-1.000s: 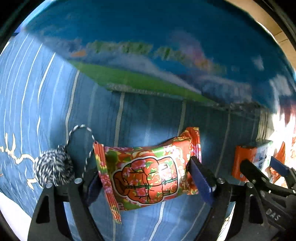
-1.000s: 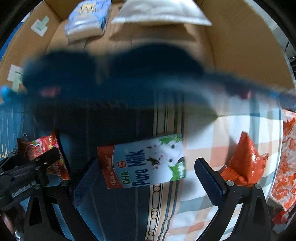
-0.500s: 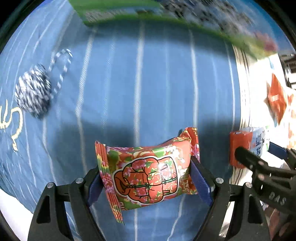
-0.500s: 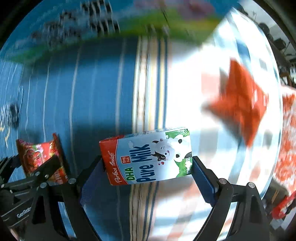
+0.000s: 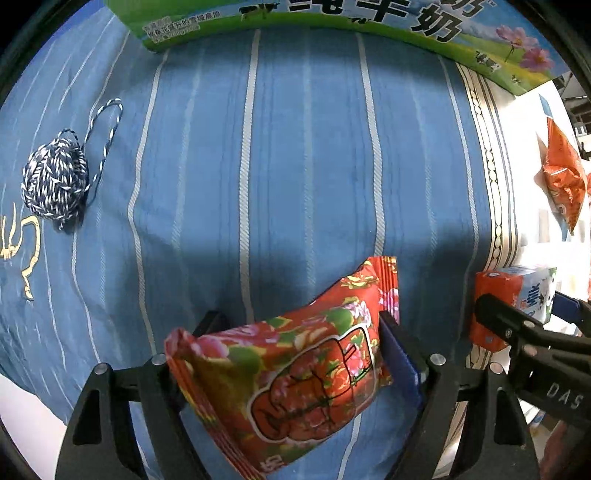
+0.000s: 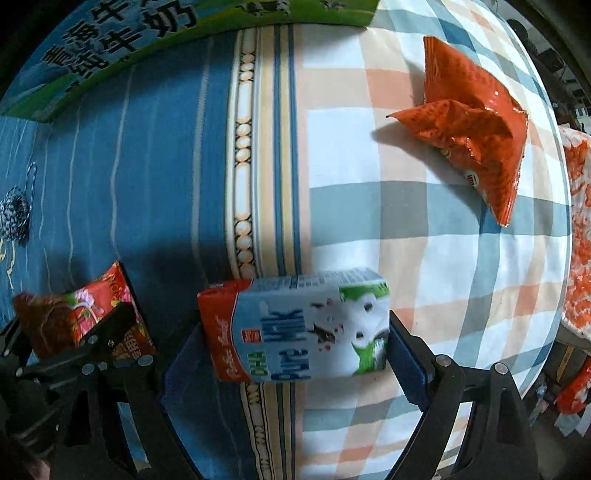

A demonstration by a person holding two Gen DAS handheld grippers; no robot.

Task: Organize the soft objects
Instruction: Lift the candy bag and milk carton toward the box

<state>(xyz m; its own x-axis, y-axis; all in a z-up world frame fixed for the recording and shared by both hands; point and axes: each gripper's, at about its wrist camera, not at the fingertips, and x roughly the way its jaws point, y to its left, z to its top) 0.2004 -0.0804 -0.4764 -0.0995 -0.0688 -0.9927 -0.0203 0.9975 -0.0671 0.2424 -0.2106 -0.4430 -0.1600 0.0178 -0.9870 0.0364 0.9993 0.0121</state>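
Observation:
My left gripper (image 5: pixel 291 354) is shut on a red flowered snack packet (image 5: pixel 295 373) and holds it above the blue striped cloth (image 5: pixel 306 177). My right gripper (image 6: pixel 295 339) is shut on a "Pure Milk" carton (image 6: pixel 299 325), held above the cloth's patterned border. Each gripper shows at the edge of the other's view: the carton (image 5: pixel 513 295) at the right, the packet (image 6: pixel 81 314) at the left. A blue-and-white yarn ball (image 5: pixel 55 182) lies on the blue cloth at the left. An orange crumpled snack bag (image 6: pixel 476 136) lies on the checked cloth at the right.
A green-and-blue printed milk box (image 5: pixel 332 18) stands along the far edge; it also shows in the right wrist view (image 6: pixel 147 33). The checked cloth (image 6: pixel 424 240) covers the right half. An orange flowered fabric (image 6: pixel 580 240) lies at the far right edge.
Both grippers have pulled back and tilted down from the box, still holding the packet and the carton. The box moved to the top of both views; the packet and carton now sit tilted.

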